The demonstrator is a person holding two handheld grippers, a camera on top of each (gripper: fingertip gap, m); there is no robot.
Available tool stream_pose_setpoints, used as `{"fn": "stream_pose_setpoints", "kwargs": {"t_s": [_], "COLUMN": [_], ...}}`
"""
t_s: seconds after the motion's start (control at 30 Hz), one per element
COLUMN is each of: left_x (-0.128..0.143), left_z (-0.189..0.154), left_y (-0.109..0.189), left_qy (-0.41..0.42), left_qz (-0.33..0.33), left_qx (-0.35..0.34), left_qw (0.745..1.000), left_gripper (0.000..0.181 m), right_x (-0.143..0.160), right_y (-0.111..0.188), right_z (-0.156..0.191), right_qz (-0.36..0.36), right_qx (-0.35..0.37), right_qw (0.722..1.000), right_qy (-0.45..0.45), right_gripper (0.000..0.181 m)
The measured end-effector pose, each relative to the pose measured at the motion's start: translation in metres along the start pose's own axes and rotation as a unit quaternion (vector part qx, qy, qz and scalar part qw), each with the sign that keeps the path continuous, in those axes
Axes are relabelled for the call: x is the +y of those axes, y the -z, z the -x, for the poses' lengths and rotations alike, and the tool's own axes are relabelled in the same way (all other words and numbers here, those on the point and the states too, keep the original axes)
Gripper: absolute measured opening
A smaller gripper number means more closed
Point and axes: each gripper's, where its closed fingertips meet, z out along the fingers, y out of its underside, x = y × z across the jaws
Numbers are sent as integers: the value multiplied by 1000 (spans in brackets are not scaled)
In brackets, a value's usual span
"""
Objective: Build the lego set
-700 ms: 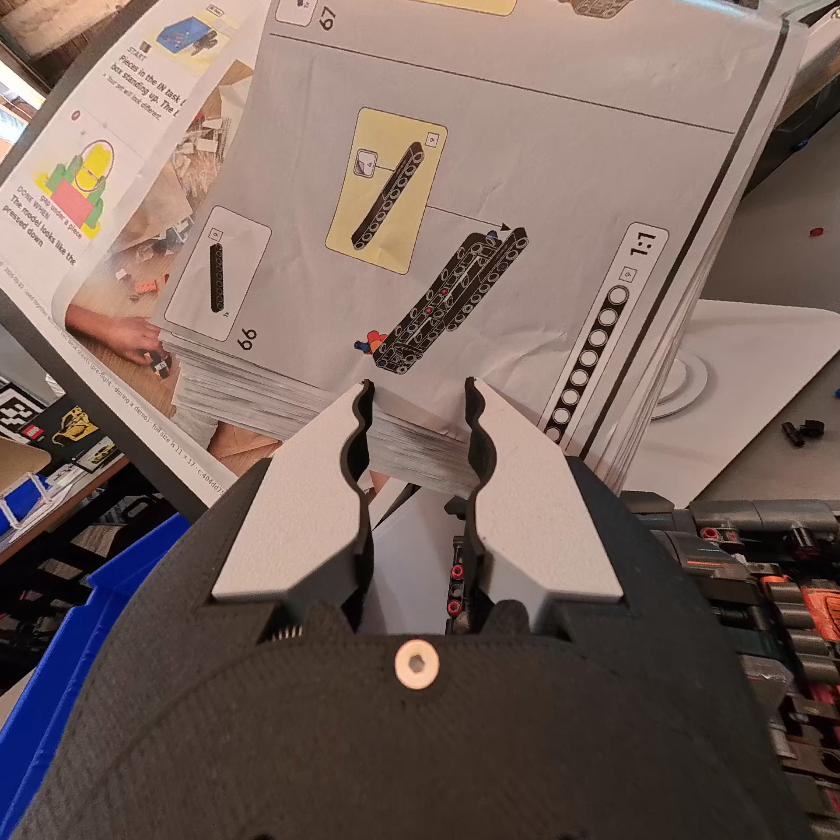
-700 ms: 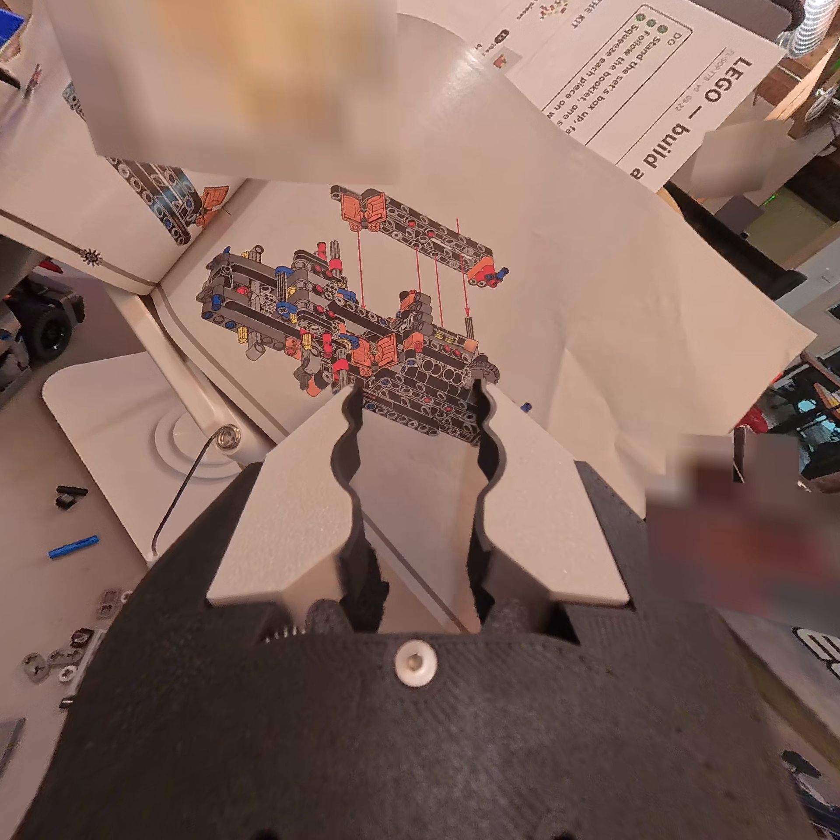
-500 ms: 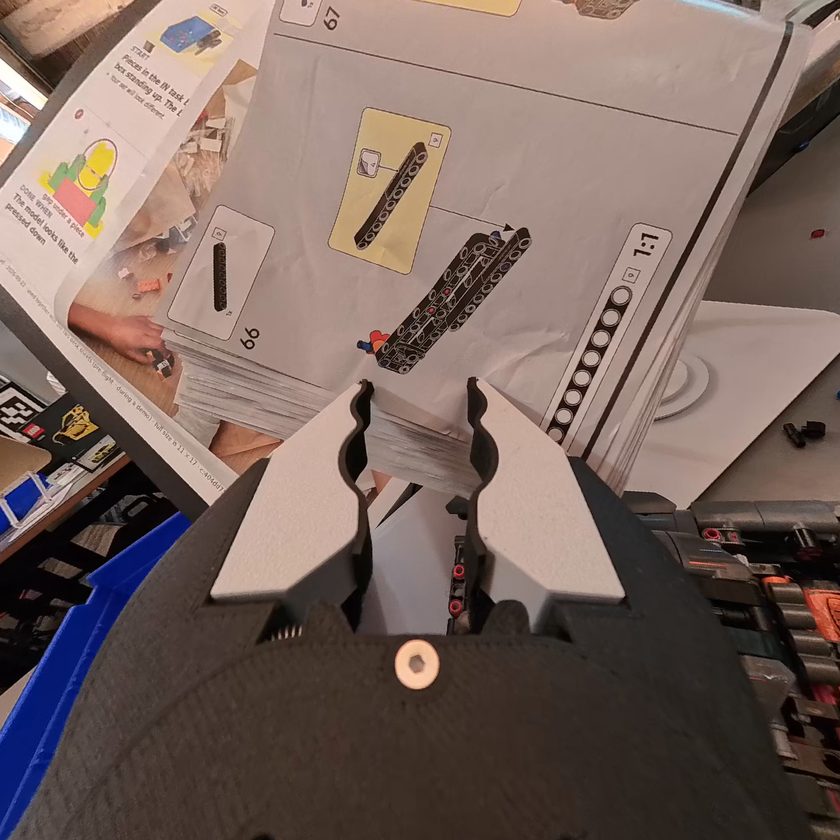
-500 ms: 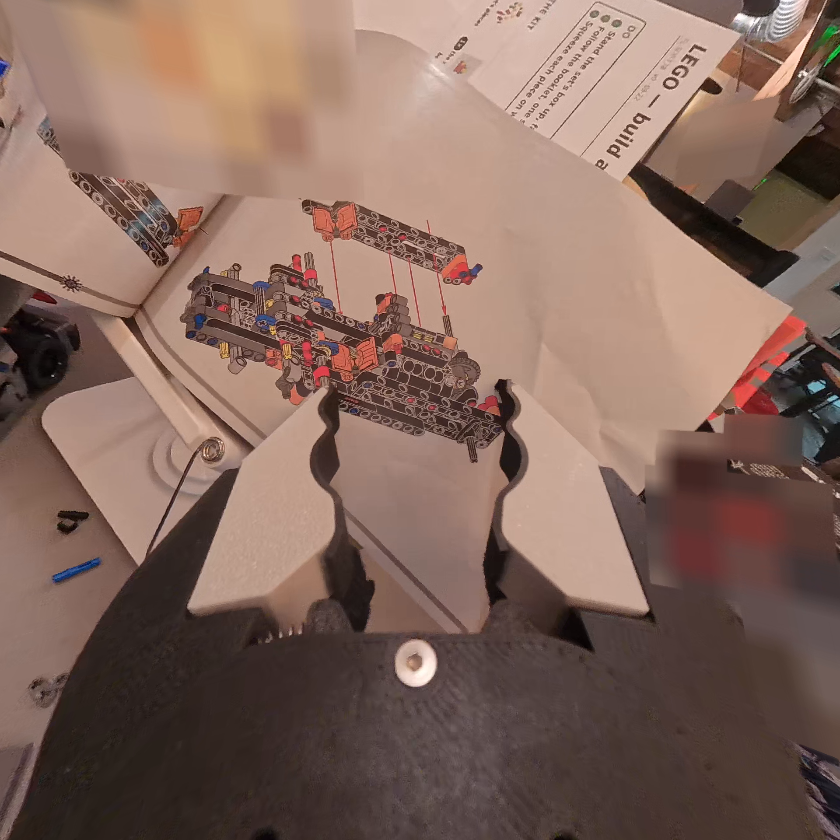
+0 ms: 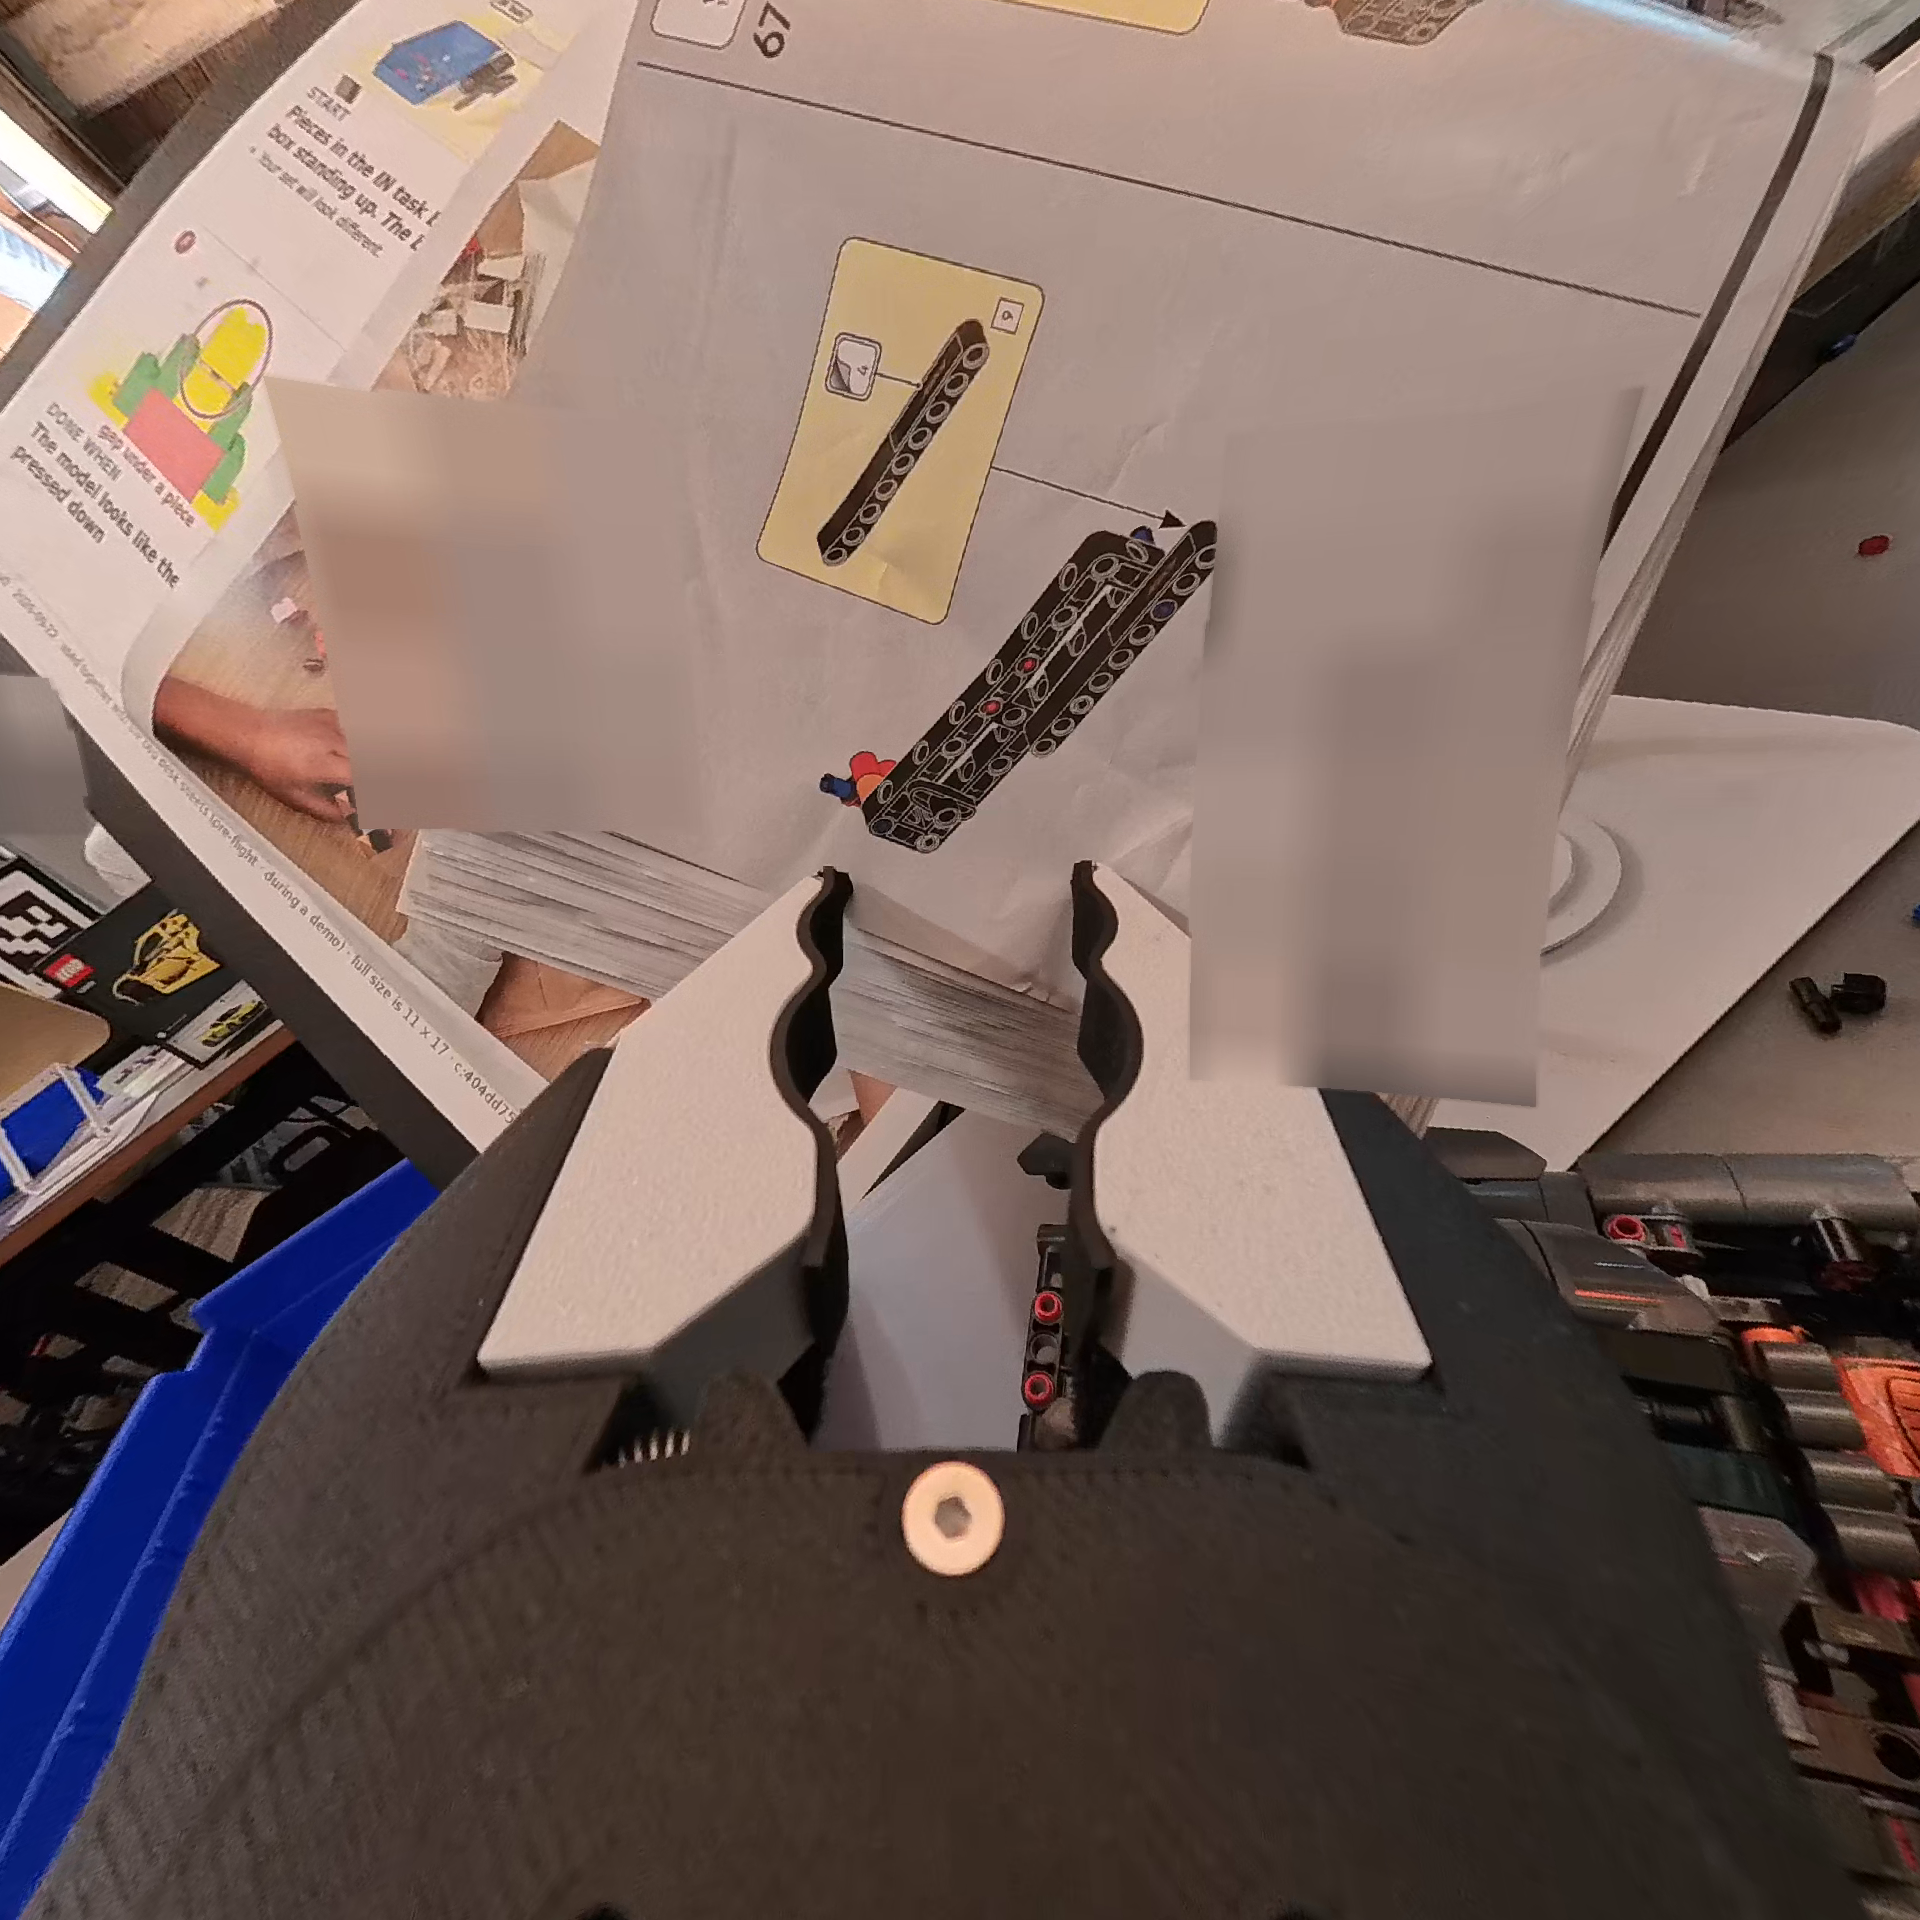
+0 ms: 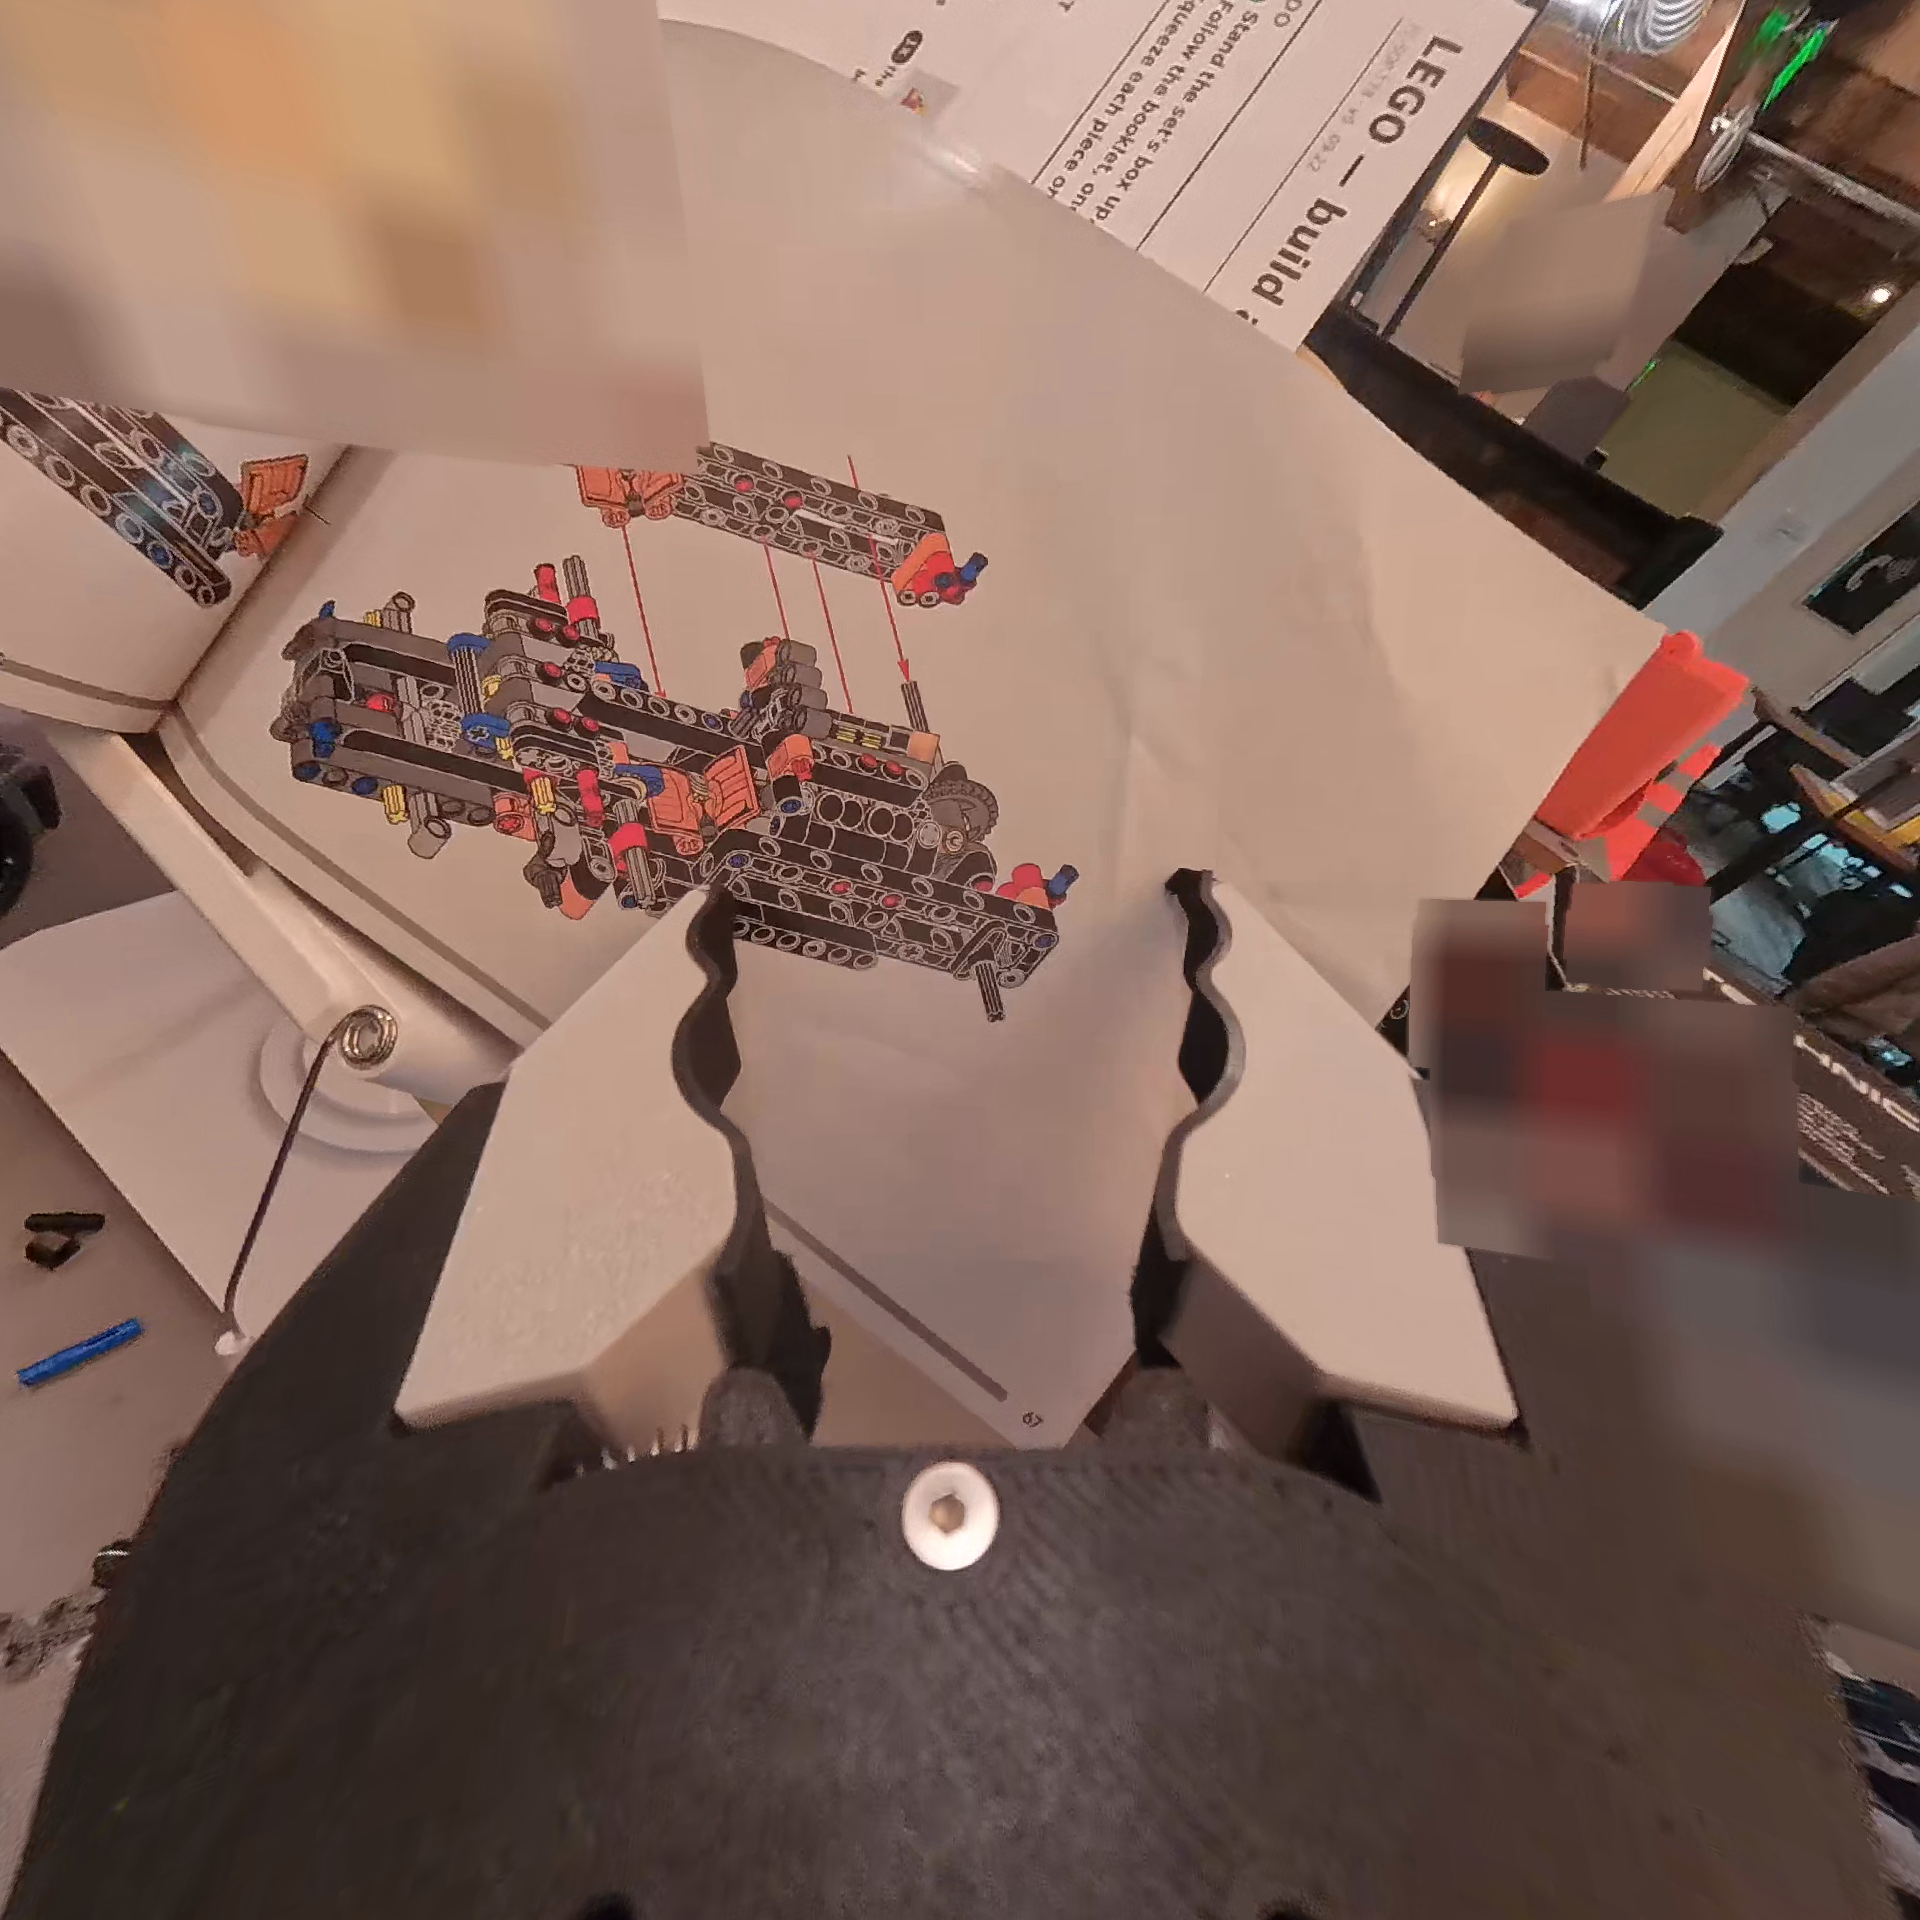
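Observation:
The open instruction booklet (image 5: 1143, 260) stands on a white stand, and its thick page stack is just past my left gripper (image 5: 956, 878). My left gripper is open and empty. A black beam with red pins (image 5: 1042, 1340) shows below it, by the inner side of the right finger. The part-built dark lego model (image 5: 1714, 1371) lies at the lower right. In the right wrist view, a loose booklet page (image 6: 1195, 582) curls up, and its lower corner lies between the fingers of my right gripper (image 6: 953, 894). My right gripper is wide open and grips nothing.
A blue bin (image 5: 156, 1507) sits at the lower left. The white stand base (image 5: 1745, 831) has small black pieces (image 5: 1834, 1003) beside it. A blue pin (image 6: 78, 1351), a black piece (image 6: 62, 1236) and a wire page holder (image 6: 301, 1143) are at the left. A printed sheet (image 6: 1247, 156) stands behind.
My right gripper has opened much wider, and the page drawing has shifted lower in its view. My left gripper has stayed nearly still.

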Motion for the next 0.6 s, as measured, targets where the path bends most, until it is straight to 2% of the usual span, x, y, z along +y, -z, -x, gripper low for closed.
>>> {"fn": "stream_pose_setpoints", "kwargs": {"t_s": [0.43,0.6], "left_x": [0,-2], "left_z": [0,3], "left_y": [-1,-1], "left_qy": [4,22], "left_qz": [0,-6], "left_qx": [-2,-11], "left_qw": [1000,1000], "left_gripper": [42,42], "right_x": [2,0], "right_y": [-1,1], "right_z": [4,10], "right_qz": [-5,-5], "right_qx": [5,-6], "right_qw": [1000,999], "right_qy": [19,38], "right_gripper": [72,30]}}
